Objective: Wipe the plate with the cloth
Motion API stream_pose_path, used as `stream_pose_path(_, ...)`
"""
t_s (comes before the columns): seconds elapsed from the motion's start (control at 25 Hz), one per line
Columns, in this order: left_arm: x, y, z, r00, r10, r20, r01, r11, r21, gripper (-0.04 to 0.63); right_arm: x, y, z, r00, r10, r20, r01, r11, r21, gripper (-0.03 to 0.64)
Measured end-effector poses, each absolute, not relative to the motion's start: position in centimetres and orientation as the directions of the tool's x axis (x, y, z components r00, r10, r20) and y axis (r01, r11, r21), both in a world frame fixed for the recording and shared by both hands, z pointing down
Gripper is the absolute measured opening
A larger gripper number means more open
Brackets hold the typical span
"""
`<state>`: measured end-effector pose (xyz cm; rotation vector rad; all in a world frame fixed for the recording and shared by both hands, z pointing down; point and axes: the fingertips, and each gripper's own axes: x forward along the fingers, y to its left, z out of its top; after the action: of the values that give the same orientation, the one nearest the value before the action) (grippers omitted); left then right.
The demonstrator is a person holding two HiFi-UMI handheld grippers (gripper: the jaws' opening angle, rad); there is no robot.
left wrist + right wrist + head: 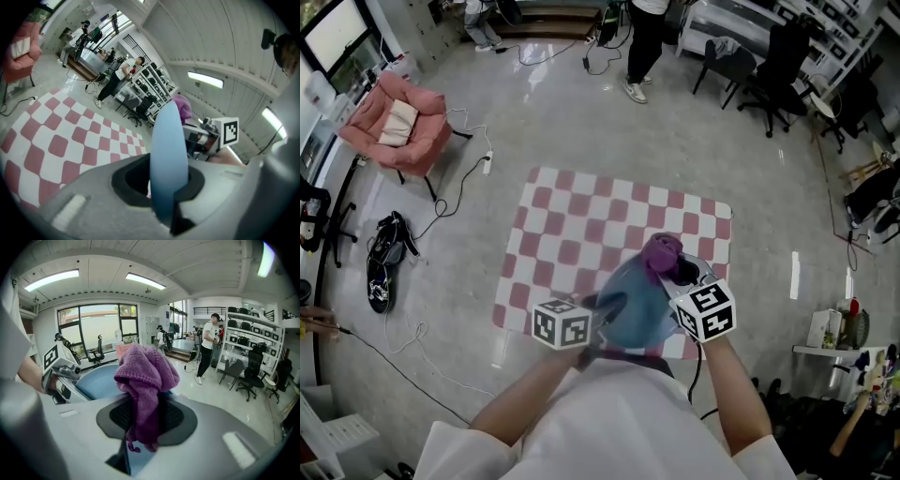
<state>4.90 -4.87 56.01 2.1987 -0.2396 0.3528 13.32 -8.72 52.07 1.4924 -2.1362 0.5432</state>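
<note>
We hold plate (pixel 636 302) over checked table's (pixel 581 225) near edge, left gripper (pixel 607 306) pinching its rim. Right gripper (pixel 677 270) clamps cloth (pixel 661 251), likewise over table's near edge. We judge wiping underway; remaining share unclear.

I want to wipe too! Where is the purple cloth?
In the head view the purple cloth is bunched in the right tongs, above the checkered mat, by the top edge of the blue plate that the left tongs hold.

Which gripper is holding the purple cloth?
The right gripper, shut on the bunched purple fabric cloth. The left gripper instead clamps the pale blue round plate edge-on.
</note>
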Motion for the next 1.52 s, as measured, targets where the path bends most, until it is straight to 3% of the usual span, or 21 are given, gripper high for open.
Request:
stream_pose_path(0.36, 4.8, -6.3, 55.5, 0.947, -0.088, 0.31, -0.3, -0.595, 0.746, 0.052, 16.9, -7.6, 53.7, -0.181, -0.753, 0.632, -0.973, 0.231, -0.004, 0.107)
stream_pose_path(0.8, 4.3, -7.7, 55.0, 0.946, -0.16, 0.283, -0.322, -0.588, 0.742, 0.052, 17.7, -6.0, 56.1, -0.136, -0.703, 0.698, -0.977, 0.213, 0.024, 0.107)
stream_pose_path(1.52, 5.0, -8.5, 54.3, 0.939, -0.179, 0.293, -0.337, -0.638, 0.692, 0.052, 10.6, -6.4, 55.3, -0.326, -0.659, 0.678, -0.922, 0.38, -0.075, 0.109)
